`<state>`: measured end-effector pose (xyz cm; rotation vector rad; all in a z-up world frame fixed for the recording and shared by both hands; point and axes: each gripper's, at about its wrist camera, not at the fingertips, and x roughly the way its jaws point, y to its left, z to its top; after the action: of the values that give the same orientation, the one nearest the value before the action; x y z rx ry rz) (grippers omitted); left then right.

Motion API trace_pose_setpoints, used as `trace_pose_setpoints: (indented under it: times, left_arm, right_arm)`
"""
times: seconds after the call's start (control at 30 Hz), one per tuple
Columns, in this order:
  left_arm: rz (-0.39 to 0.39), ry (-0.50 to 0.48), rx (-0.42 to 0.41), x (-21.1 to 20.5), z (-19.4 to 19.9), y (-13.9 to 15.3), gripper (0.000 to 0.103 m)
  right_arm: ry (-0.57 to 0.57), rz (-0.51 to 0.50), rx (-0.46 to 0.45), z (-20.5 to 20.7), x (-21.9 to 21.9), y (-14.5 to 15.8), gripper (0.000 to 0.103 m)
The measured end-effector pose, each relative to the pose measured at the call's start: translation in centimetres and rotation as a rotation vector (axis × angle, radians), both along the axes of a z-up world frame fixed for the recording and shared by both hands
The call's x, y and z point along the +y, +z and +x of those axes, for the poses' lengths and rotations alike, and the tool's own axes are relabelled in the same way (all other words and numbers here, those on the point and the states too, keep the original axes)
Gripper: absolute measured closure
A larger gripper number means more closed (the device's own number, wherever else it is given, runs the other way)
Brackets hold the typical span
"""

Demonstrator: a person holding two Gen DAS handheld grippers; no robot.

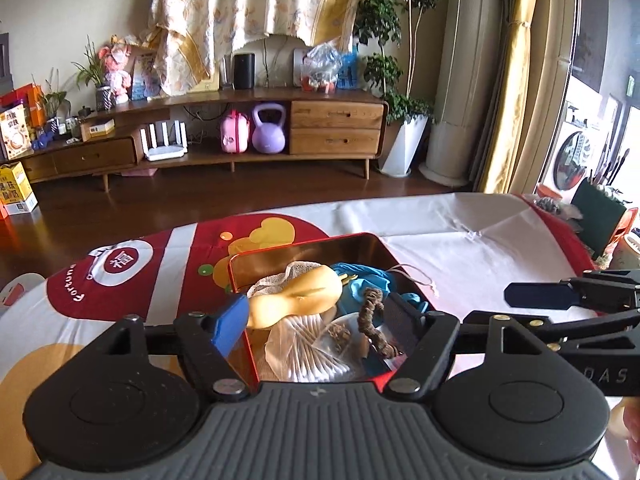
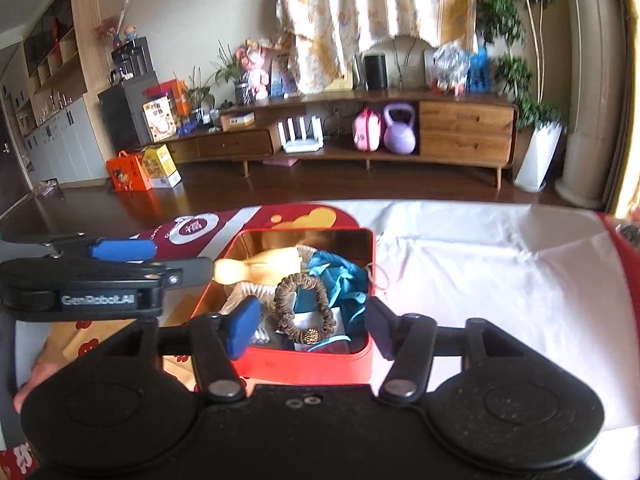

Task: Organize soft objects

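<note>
A red tin box [image 1: 236,276] [image 2: 304,364] stands on the cloth-covered table. It holds a yellow sponge [image 1: 296,296] [image 2: 256,266], a blue cloth [image 1: 360,276] [image 2: 336,276], a brown scrunchie [image 1: 374,326] [image 2: 304,304], white mesh and a pack of cotton swabs [image 1: 316,356]. My left gripper [image 1: 316,320] is open, its fingers astride the box's near end. My right gripper [image 2: 312,324] is open, also astride the box, just above the scrunchie. Each gripper shows in the other's view, the right one [image 1: 560,296] and the left one [image 2: 120,252].
The table wears a white and red printed cloth [image 1: 460,232] [image 2: 480,272]. Beyond it are a wooden floor and a long TV cabinet [image 1: 256,136] with a purple kettlebell [image 1: 269,130]. Potted plants and curtains stand at the right. Gift boxes [image 2: 132,172] sit on the floor.
</note>
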<state>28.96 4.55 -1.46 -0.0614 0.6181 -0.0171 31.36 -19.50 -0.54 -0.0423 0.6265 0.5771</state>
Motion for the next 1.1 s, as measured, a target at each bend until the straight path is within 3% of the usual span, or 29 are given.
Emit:
trace_pose_setpoints:
  times: [0.1, 0.53, 0.7, 1.1]
  left_arm:
    - [-0.014, 0.0, -0.021, -0.2, -1.7, 0.6, 0.022]
    - [-0.009, -0.004, -0.069, -1.7, -8.4, 1.7, 0.019]
    - [-0.002, 0.024, -0.104, -2.0, -10.8, 1.9, 0.007]
    - [-0.015, 0.032, -0.137, -1.9, -14.5, 1.8, 0.002]
  right_arm:
    - [-0.01, 0.003, -0.019, -1.2, -0.4, 0.3, 0.038]
    - [-0.019, 0.057, -0.084, -6.0, -2.1, 1.2, 0.0]
    - [-0.016, 0.088, -0.097, -7.3, -2.8, 1.2, 0.0]
    - [-0.014, 0.106, -0.102, -9.7, -3.6, 0.8, 0.0]
